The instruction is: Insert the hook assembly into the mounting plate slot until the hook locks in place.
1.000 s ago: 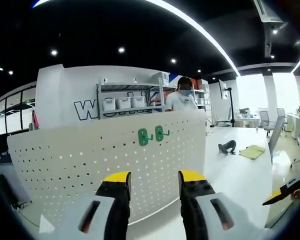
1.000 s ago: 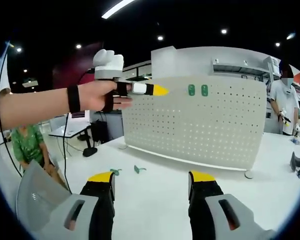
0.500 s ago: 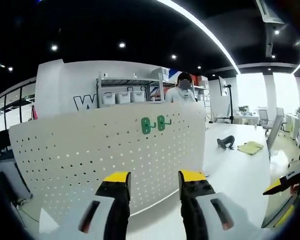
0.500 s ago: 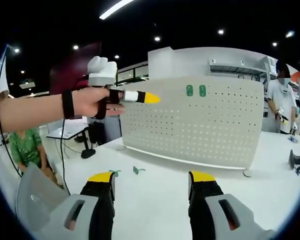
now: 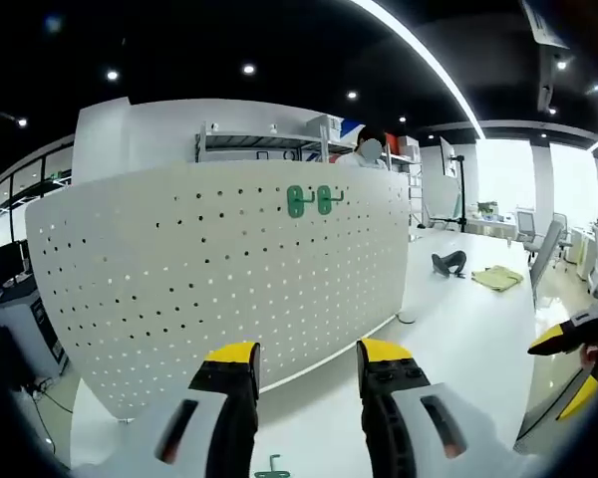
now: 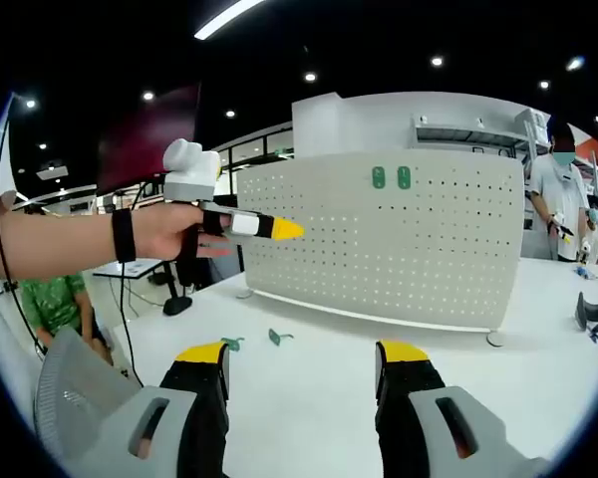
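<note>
I held both yellow-tipped tools, left and right, released and empty, facing the white perforated mounting plate, loose green hooks at ten o'clock awaiting pickup.

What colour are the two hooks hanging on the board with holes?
Green hooks, clearest in the left gripper view.

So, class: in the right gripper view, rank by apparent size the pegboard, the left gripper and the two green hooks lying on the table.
1. Pegboard, by far the largest.
2. Left gripper, though it is nearer the camera, which inflates it.
3. The two green hooks on the table: tiny and alike, so unranked.
</note>
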A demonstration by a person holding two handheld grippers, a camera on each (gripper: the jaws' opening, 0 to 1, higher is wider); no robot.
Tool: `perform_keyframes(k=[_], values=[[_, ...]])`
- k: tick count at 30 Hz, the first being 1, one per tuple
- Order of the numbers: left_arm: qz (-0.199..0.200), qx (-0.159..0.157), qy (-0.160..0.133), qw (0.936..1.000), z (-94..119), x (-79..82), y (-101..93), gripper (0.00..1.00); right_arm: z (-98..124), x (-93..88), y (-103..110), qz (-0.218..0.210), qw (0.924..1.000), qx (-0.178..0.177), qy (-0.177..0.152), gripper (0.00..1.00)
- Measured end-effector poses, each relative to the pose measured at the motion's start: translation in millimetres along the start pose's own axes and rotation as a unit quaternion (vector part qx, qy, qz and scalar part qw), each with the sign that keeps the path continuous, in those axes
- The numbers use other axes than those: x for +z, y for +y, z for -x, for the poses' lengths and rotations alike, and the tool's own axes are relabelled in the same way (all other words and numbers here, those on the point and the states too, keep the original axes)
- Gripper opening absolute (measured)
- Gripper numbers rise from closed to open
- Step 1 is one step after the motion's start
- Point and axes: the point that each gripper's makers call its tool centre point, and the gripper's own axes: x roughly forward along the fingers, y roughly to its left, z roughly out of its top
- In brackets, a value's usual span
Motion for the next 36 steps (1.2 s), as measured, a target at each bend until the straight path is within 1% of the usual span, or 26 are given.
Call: perform_keyframes(k=[4, 7, 9, 10, 13, 17, 22, 26, 29, 33, 36], values=[[0.005, 0.003, 0.006, 1.0, 1.4, -7.8, 3.9, 0.4, 1.3, 1.8, -1.6, -0.003, 1.0, -0.004, -0.003, 0.6], [0.001, 0.004, 0.015, 0.9999, 4.3, -17.1, 6.4, 0.4, 4.0, 1.1, -0.6, -0.006, 1.0, -0.004, -0.002, 0.6], [0.01, 0.006, 0.017, 0.9998, 5.7, -23.1, 8.6, 0.4, 5.7, -0.6, -0.1, -0.005, 1.0, -0.005, 0.0, 0.6], [0.01, 0.006, 0.017, 0.9998, 5.9, -24.2, 8.6, 0.4, 6.6, -1.1, 0.2, -0.005, 1.0, -0.004, 0.0, 0.6], [0.01, 0.006, 0.031, 0.9995, 5.8, -35.8, 8.0, 0.4, 8.5, -4.5, -0.5, -0.002, 1.0, -0.005, 0.007, 0.6], [0.009, 0.003, 0.037, 0.9993, 8.5, -44.1, 5.3, 0.41, 9.1, -6.2, -3.6, -0.008, 0.9999, -0.01, 0.007, 0.59], [0.013, 0.003, 0.05, 0.9986, 8.5, -59.4, 4.8, 0.41, 8.0, -7.2, -3.8, -0.008, 0.9999, -0.011, 0.008, 0.59], [0.012, 0.001, 0.059, 0.9982, 9.2, -66.7, 4.5, 0.42, 8.2, -8.9, -3.9, -0.011, 0.9998, -0.013, 0.01, 0.59], [0.023, 0.004, 0.062, 0.9978, 10.8, -71.4, 6.3, 0.42, 7.8, -8.6, -2.9, -0.012, 0.9998, -0.012, 0.01, 0.59], [0.025, 0.005, 0.07, 0.9972, 11.8, -80.2, 6.4, 0.42, 6.4, -7.8, -2.8, -0.013, 0.9998, -0.013, 0.006, 0.59], [0.03, 0.005, 0.071, 0.997, 13.7, -84.8, 6.4, 0.42, 4.4, -8.3, -1.7, -0.012, 0.9998, -0.012, 0.008, 0.59]])
